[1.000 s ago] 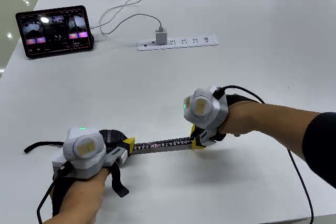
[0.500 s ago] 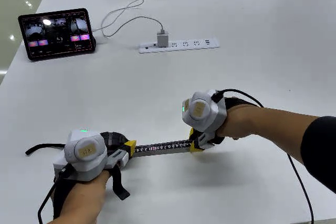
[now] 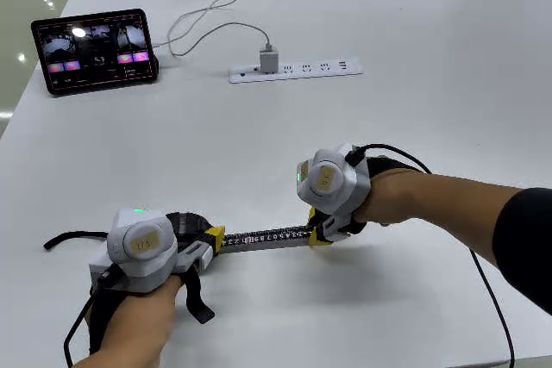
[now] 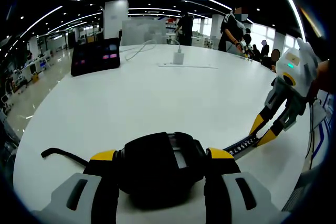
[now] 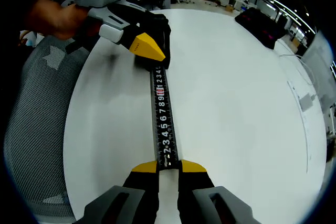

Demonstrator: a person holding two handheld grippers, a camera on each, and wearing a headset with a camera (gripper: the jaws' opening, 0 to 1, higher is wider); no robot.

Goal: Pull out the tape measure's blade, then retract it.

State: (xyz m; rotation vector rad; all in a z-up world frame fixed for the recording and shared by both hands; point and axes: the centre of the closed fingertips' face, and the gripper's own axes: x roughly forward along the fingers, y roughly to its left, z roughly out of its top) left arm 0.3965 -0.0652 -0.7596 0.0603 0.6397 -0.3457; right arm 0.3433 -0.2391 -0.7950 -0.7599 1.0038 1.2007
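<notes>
The right gripper (image 5: 168, 167), low in its view, pinched the blade (image 5: 161, 114) tip; the left gripper (image 4: 161, 155) clamped the case (image 4: 157, 174). A weak pinch could let the blade whip back.

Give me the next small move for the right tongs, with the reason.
Probably ease the right tongs toward the case, letting the blade feed back in. The blade is already out, stretched straight between the case, clamped in the left tongs, and the right tongs shut on its tip.
</notes>
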